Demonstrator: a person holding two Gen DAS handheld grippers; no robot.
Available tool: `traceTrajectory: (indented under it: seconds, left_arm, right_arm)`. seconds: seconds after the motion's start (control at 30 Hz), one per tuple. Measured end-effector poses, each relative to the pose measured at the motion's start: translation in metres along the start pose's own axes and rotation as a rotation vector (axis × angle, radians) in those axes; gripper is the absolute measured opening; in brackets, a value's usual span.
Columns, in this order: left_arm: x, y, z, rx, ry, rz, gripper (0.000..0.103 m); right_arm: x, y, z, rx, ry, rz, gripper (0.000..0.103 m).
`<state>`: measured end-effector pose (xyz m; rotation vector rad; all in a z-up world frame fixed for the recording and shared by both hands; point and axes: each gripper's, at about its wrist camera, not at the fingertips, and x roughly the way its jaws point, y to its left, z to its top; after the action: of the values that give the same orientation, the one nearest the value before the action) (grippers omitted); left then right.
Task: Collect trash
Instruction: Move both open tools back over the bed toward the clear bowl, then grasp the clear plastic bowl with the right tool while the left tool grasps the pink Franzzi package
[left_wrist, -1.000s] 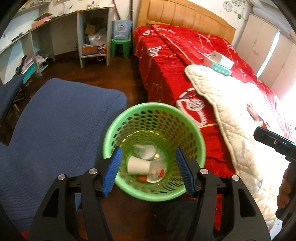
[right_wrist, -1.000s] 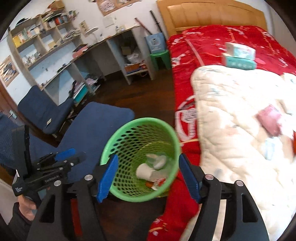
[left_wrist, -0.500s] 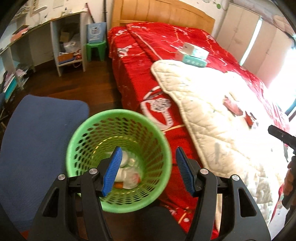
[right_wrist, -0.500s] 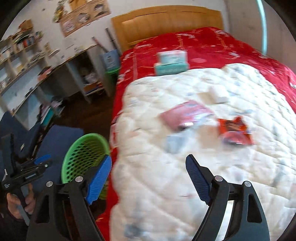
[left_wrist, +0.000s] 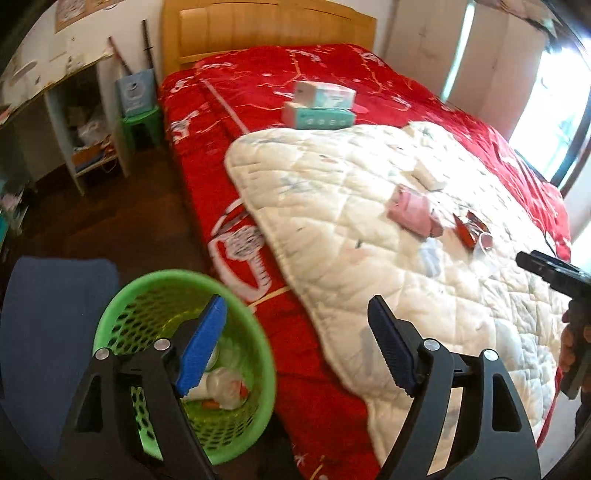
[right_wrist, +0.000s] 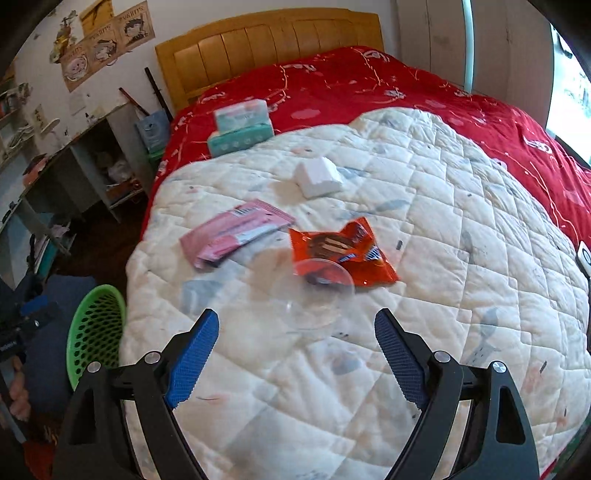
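Observation:
A green mesh trash basket (left_wrist: 122, 317) stands on the floor beside the bed, with cups and wrappers inside; it also shows in the right wrist view (right_wrist: 96, 325). On the white quilt (right_wrist: 443, 229) lie a pink wrapper (right_wrist: 232, 230), an orange snack wrapper (right_wrist: 343, 251), a clear plastic cup (right_wrist: 314, 299) and a white box (right_wrist: 319, 177). My right gripper (right_wrist: 295, 354) is open and empty, just short of the clear cup. My left gripper (left_wrist: 295, 347) is open and empty, above the basket's right rim and the bed edge.
Two tissue boxes (right_wrist: 240, 127) are stacked on the red bedspread (right_wrist: 369, 81). A blue chair (left_wrist: 44, 332) is left of the basket. Shelves and a desk (left_wrist: 85, 129) line the left wall. A green stool (left_wrist: 142, 118) stands by the headboard.
Both grippers have swung right, from over the basket toward the bed. The right gripper now faces the trash on the quilt; the basket has slid to the left of both views.

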<state>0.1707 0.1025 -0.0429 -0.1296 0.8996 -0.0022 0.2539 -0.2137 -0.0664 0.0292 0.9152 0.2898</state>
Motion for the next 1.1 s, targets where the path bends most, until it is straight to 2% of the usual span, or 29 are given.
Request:
traceTrajectory:
  seconds: [0.57,0.6,0.67,0.73,0.83,1.1]
  left_arm:
    - [0.046,-0.064,0.062,0.117,0.002,-0.046,0.078]
    - [0.049,-0.069,0.066,0.131,0.001,-0.050,0.078]
    - [0.056,-0.078,0.071,0.145,0.007,-0.059,0.078]
    - [0.064,-0.089,0.077,0.164,0.016,-0.080,0.080]
    - [0.075,-0.104,0.083,0.202,0.022,-0.098,0.087]
    - [0.116,-0.145,0.090,0.340,0.078,-0.113,0.087]
  right_arm:
    - [0.056,-0.005,0.009,-0.005,0.064,-0.011,0.083]
    - [0.058,-0.005,0.009,-0.003,0.066,-0.008,0.082]
    - [0.060,-0.006,0.010,-0.001,0.074,-0.002,0.069]
    - [0.061,-0.009,0.010,0.005,0.076,0.007,0.062]
    - [0.056,-0.011,0.010,0.007,0.066,0.016,0.061]
    - [0.037,-0.016,0.009,-0.017,0.040,0.024,0.061]
